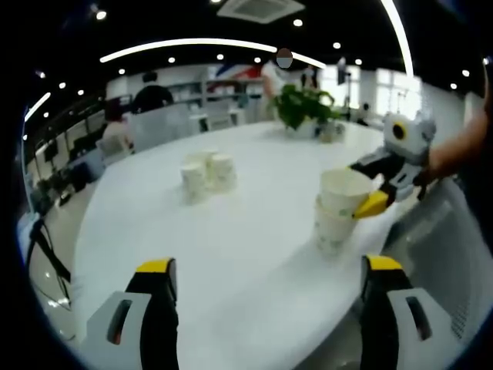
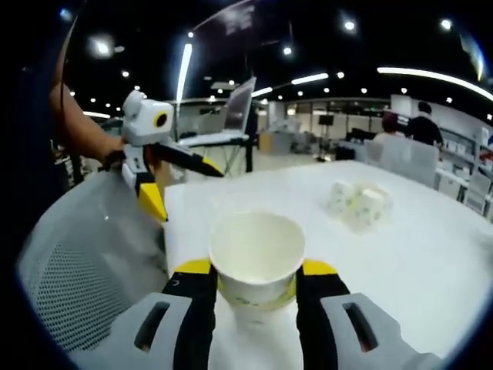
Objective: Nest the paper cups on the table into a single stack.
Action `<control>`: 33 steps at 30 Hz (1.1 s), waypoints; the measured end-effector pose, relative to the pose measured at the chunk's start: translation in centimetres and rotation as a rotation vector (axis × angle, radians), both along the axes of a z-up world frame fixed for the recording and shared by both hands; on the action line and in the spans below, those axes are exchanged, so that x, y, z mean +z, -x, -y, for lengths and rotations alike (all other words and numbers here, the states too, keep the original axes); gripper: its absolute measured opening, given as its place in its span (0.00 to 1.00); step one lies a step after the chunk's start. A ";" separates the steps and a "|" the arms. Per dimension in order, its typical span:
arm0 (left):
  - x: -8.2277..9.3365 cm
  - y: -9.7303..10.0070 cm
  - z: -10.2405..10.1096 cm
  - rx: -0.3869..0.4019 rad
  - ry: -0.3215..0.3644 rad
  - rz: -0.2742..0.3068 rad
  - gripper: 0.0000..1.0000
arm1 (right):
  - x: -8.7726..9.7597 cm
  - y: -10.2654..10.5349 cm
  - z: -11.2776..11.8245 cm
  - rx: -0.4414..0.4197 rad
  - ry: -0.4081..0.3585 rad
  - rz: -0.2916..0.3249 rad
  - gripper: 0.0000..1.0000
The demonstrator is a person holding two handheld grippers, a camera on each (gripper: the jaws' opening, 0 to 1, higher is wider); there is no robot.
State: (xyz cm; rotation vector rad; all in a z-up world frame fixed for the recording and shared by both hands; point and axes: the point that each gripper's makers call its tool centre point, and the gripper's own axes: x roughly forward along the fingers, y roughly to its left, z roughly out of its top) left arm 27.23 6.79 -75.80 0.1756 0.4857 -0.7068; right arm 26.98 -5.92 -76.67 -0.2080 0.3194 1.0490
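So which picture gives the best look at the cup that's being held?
The right gripper view: the held cup sits close up between that gripper's jaws, its open mouth plain. The left gripper view shows it smaller, from the side, over a stack of cups.

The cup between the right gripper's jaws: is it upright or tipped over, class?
Upright. The cup shows its open mouth facing up, empty inside, clamped by the right gripper above a lower cup.

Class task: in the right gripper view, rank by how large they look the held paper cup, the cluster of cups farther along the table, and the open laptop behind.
1. Held paper cup, largest, though it sits nearest the camera between the right gripper jaws.
2. and 3. Cluster of cups and laptop look about alike; both are farther off, so I leave them unranked.
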 end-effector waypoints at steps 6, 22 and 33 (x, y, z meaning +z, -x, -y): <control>0.1 -0.1 0.0 0.001 -0.003 0.006 0.99 | 0.6 -0.1 0.2 -0.003 -0.020 -0.023 0.45; 1.1 -0.2 0.1 0.010 0.040 0.036 0.99 | 4.7 -1.8 4.6 -0.089 -0.065 0.018 0.69; 2.0 -0.5 -0.3 0.037 0.103 0.046 0.99 | 3.6 -3.1 9.9 -0.209 -0.031 0.052 0.79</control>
